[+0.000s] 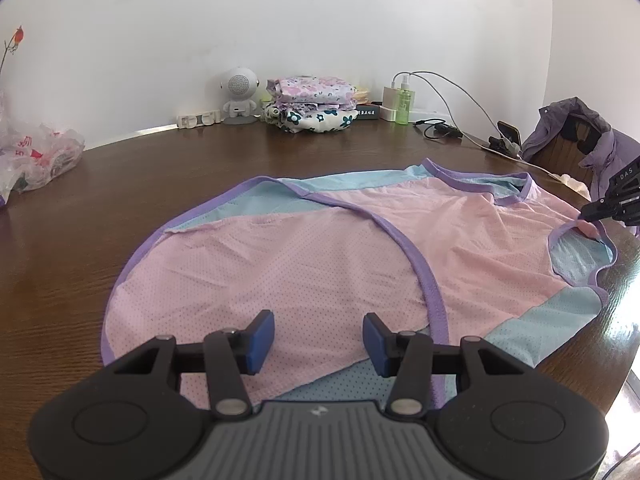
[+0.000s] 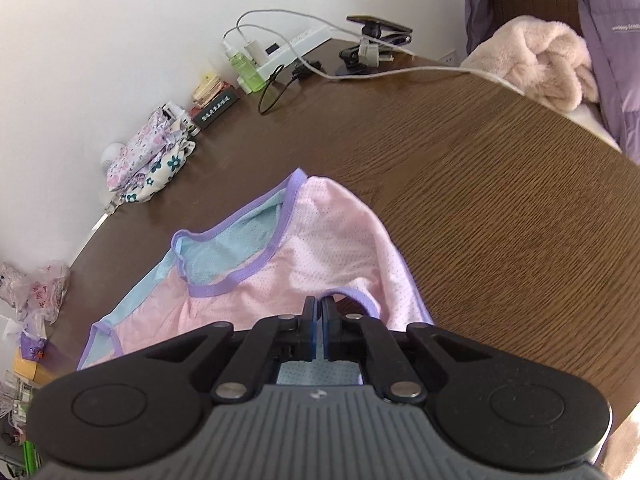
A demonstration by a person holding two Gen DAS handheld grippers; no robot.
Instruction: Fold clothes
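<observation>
Bright, even daylight; sharp centres, strong fisheye bending and dark corners.

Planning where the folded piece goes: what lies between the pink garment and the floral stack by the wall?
Bare wooden table between pink garment and floral stack, in the left wrist view.

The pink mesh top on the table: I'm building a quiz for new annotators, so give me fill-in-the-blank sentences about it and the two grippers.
1. The pink mesh top lies on a brown ____ table.
2. The right gripper is ____ on the top's purple-trimmed edge.
3. The left gripper hovers over the top with its jaws ____.
4. The stack of folded floral clothes sits against the ____.

Missing words: wooden; shut; open; wall
</observation>
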